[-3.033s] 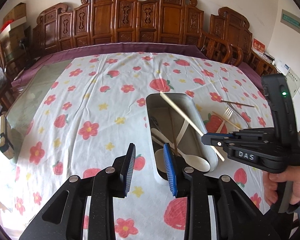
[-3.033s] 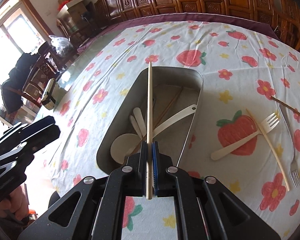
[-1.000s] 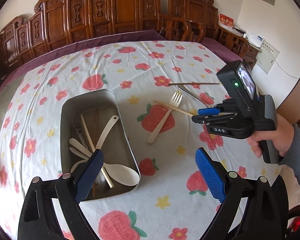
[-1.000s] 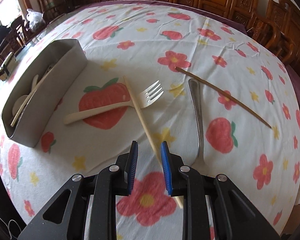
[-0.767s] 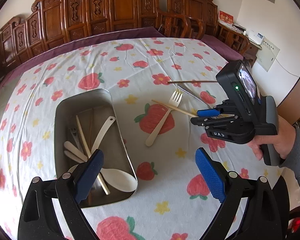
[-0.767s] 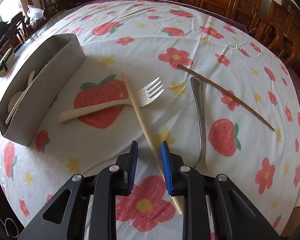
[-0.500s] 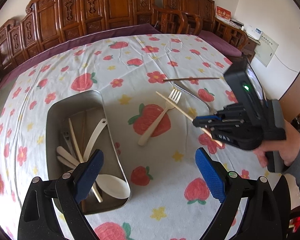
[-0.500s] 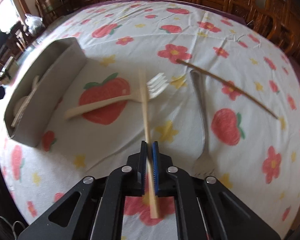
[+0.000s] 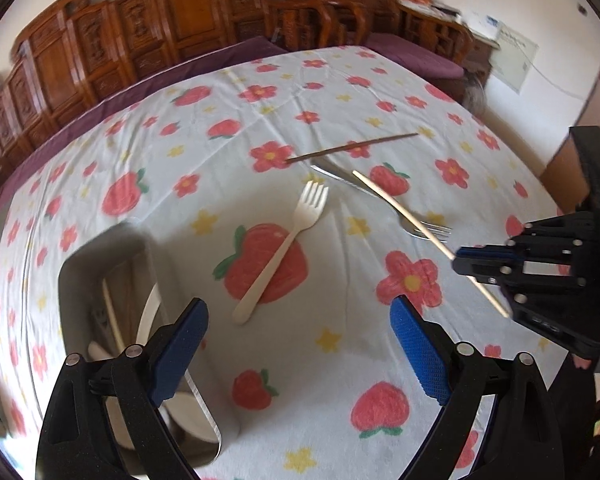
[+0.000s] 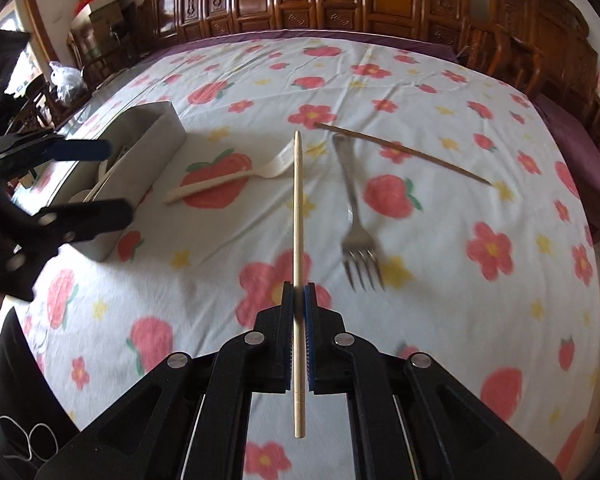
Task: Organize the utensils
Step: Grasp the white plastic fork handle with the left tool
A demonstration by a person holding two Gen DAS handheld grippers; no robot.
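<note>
Your left wrist camera looks down and forward over the floral tablecloth (image 9: 220, 152) from close above, its own blue pads (image 9: 418, 356) at the frame's bottom. Your right wrist camera faces the carved chairs (image 10: 340, 4) from low over the cloth. Both views share the cream plastic fork (image 9: 284, 248), metal fork (image 10: 358, 236), dark chopstick (image 9: 352, 146) and metal tray (image 10: 140, 168).

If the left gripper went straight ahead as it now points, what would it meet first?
Probably the pale fork on the tablecloth, which lies ahead between the open left gripper fingers; depth is uncertain.
</note>
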